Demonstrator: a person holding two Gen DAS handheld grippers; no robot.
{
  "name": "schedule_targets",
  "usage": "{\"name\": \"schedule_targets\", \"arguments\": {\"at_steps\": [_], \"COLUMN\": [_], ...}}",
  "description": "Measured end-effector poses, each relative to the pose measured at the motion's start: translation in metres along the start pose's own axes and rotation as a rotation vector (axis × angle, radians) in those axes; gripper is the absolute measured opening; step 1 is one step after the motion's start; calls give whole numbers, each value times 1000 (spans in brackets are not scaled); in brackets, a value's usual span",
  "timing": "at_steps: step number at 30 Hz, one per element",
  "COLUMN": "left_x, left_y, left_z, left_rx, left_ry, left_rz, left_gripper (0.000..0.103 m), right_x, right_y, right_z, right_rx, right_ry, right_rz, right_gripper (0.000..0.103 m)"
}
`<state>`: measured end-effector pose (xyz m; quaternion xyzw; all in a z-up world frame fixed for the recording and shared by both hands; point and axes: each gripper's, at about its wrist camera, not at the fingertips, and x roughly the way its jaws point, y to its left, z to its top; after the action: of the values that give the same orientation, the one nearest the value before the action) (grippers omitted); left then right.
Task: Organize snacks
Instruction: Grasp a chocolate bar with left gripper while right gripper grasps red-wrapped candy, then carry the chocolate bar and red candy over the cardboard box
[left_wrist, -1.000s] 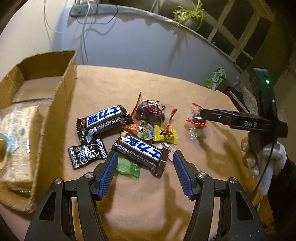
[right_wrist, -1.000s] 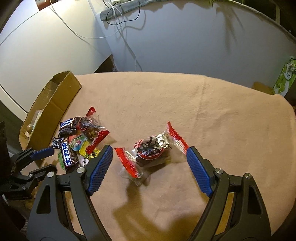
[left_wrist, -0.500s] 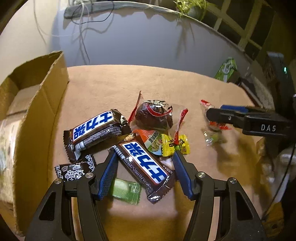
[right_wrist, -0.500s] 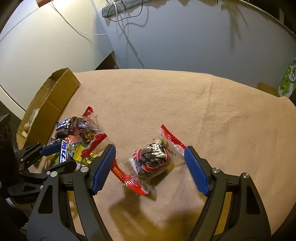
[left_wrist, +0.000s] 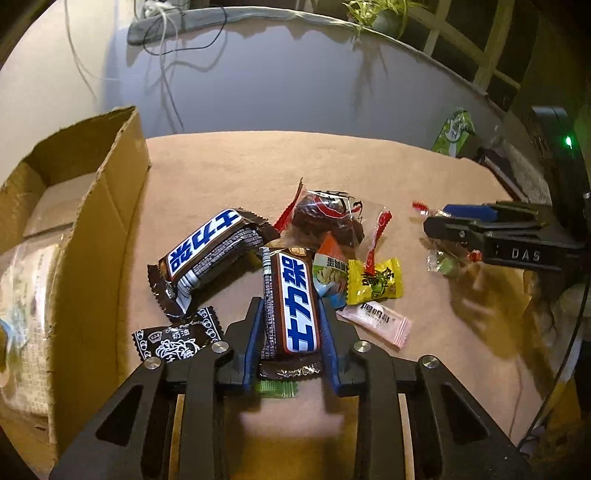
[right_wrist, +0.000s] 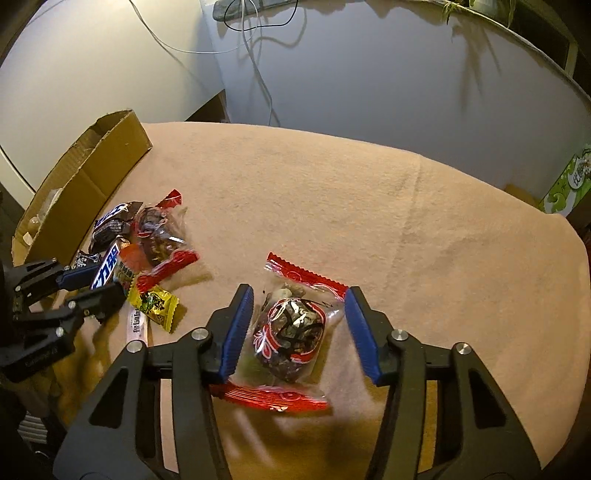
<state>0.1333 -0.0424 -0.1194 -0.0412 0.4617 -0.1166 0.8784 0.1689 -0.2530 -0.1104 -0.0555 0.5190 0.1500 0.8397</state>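
Observation:
My left gripper (left_wrist: 291, 328) is shut on a brown and blue chocolate bar (left_wrist: 293, 302), its pads pressing both long sides. A second chocolate bar (left_wrist: 207, 254) lies to its left. A clear red-ended date packet (left_wrist: 328, 218), yellow candy (left_wrist: 375, 282), pink candy (left_wrist: 376, 321) and black candy (left_wrist: 177, 338) lie around. My right gripper (right_wrist: 299, 328) is open, its fingers straddling another red-ended date packet (right_wrist: 291, 332) on the cloth without touching it. The left gripper also shows in the right wrist view (right_wrist: 88, 288).
An open cardboard box (left_wrist: 74, 221) with packets inside stands at the left table edge. A green carton (right_wrist: 569, 184) stands at the far right edge. A green candy (left_wrist: 277, 387) lies under my left gripper. The tan cloth (right_wrist: 369, 206) covers the table.
My left gripper moved forward and closed on the near chocolate bar, turning it lengthwise. My right gripper moved forward over the date packet and narrowed its opening.

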Motion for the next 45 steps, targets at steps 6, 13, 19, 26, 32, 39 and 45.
{"name": "schedule_targets", "arguments": {"at_steps": [6,13,19,26,32,39,45], "left_x": [-5,-16,-33,-49,-64,-83,-99], "left_y": [4,7,7,12,17,39,70], "left_z": [-4,-7,-7,-9,-7,-6,-2], "left_rx": [-14,-49,-56,-60,-67,-87,-120], "left_ry": [-10,-33,-65,-94,-125,-164,-194], "left_rz": [-16,-48,-73,-98,-103,-79,-44], "left_gripper": [27,27,27,27,27,27,27], "right_x": [-6,-20,-34,-56,-75,-81,-72], "right_y": [6,2,-1,-2,9,41,79], "right_z": [-3,-11,-16,-16,-10,9,30], "right_rx": [-7,33,66,104,85,34,-14], "right_ry": [-10,-34,-61,-106,-141,-162,-168], "right_rz": [1,35,68,103,111,134,161], "right_gripper": [40,37,37,37,37,37,37]}}
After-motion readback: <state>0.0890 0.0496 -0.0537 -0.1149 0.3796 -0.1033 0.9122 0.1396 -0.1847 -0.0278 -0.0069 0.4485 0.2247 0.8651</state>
